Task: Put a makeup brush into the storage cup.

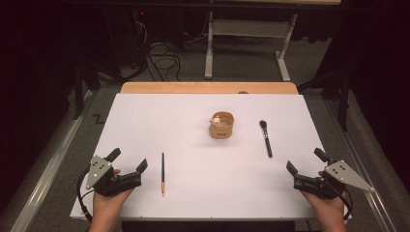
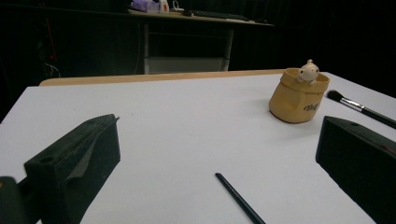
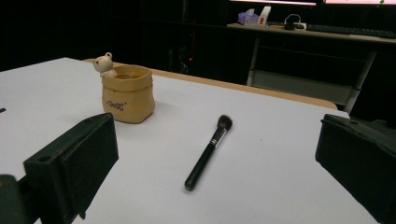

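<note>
Here, with both my left gripper and right gripper spread wide and empty, I should close squarely on the makeup brush handle lying just ahead of the right one, before lifting toward the bear-trimmed pot.

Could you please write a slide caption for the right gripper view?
Open right gripper faces a black makeup brush beside a tan bear-trimmed pot on the white table.

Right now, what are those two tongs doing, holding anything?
Left tongs: open, holding nothing.
Right tongs: open, holding nothing.
</note>
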Action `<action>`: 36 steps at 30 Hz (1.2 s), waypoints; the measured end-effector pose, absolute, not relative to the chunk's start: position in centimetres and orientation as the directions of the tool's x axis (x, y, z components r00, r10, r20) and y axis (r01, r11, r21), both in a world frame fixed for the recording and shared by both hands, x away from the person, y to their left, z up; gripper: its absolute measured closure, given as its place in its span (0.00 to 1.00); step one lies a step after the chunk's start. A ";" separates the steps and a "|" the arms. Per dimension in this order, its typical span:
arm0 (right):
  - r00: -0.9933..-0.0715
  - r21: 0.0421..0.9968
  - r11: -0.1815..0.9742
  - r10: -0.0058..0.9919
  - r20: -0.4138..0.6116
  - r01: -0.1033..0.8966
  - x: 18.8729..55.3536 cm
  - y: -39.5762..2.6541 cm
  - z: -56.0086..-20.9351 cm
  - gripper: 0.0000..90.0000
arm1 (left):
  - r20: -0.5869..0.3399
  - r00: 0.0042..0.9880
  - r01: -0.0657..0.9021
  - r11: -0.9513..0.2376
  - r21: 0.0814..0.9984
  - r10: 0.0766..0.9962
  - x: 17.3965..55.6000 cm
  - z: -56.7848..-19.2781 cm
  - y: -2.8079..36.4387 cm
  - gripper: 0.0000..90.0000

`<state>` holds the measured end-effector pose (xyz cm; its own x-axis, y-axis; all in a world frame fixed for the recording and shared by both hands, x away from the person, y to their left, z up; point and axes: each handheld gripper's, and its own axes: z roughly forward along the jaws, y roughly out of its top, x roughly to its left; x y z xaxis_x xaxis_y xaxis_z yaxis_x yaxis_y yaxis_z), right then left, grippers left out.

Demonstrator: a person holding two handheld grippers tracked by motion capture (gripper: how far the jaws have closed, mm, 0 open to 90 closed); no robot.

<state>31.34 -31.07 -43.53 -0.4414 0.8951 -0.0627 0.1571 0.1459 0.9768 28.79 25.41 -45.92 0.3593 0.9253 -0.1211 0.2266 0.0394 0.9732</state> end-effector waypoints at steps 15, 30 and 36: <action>-0.455 0.975 0.153 0.888 -0.064 0.160 31.8 -31.2 -43.8 0.00 | -0.138 0.374 0.261 0.039 0.965 0.917 29.0 -46.1 25.1 0.01; -0.462 0.973 0.154 0.885 -0.059 0.169 31.9 -31.0 -44.1 0.00 | -0.128 0.381 0.275 0.020 0.961 0.916 29.2 -46.3 24.9 0.01; -0.468 0.973 0.157 0.882 -0.062 0.167 31.9 -30.9 -44.1 0.00 | -0.121 0.379 0.254 0.023 0.967 0.917 28.9 -46.1 25.0 0.01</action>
<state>31.88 -30.86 -44.06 -0.4679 0.8816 -0.0621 0.1667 0.1571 0.9734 28.94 25.03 -46.14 0.3789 0.9175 -0.1209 0.2538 0.0226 0.9670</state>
